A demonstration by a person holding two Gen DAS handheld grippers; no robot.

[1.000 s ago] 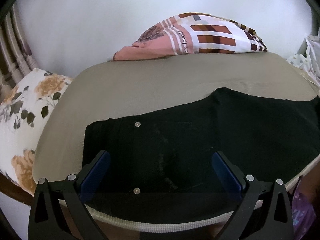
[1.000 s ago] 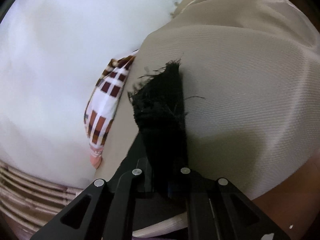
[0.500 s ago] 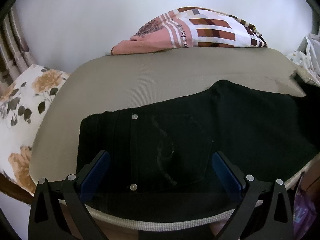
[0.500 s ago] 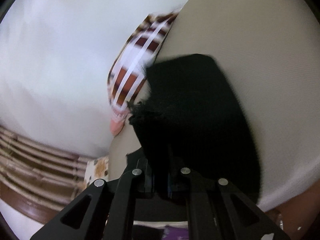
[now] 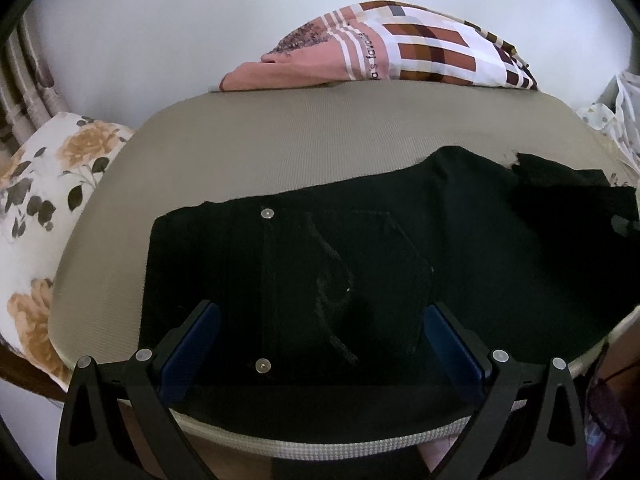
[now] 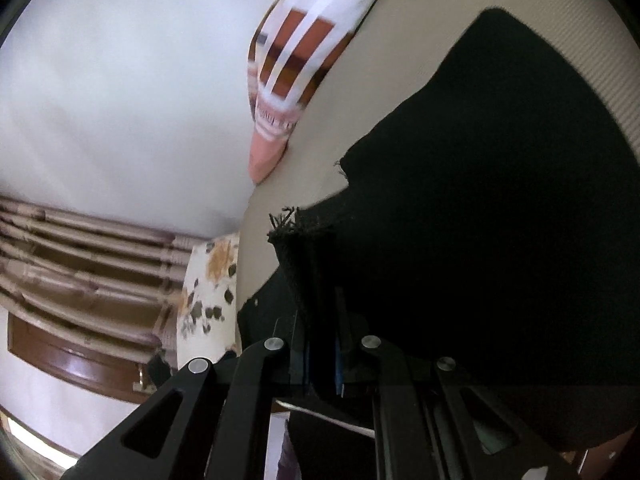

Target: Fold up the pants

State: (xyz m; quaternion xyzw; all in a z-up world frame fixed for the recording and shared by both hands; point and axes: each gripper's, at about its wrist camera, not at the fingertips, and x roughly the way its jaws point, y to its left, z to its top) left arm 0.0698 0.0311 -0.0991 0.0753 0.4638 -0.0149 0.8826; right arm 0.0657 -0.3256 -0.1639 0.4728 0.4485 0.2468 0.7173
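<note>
Black pants (image 5: 360,264) lie spread on a beige padded surface (image 5: 280,148), waist to the left and a back pocket facing up. My left gripper (image 5: 322,340) hovers open over the waist and pocket area, its blue pads (image 5: 192,344) wide apart and holding nothing. In the right wrist view my right gripper (image 6: 318,292) is shut on the frayed hem of one leg, and the rest of the pants (image 6: 500,208) spreads dark underneath and to the right. That lifted leg end (image 5: 560,184) shows at the right edge of the left wrist view, laid over the lower part.
A pink and brown plaid cloth (image 5: 400,52) lies bunched at the far edge against a white wall. A floral pillow (image 5: 40,200) sits off the left end, with a striped curtain (image 6: 80,248) and a brown wooden ledge (image 6: 80,360) beyond. Spotted white fabric (image 5: 608,120) lies at the far right.
My right gripper has swept the hem sideways over the pants, so the black cloth now fills its view. The leg end has appeared at the right of the left wrist view. The left gripper stayed put.
</note>
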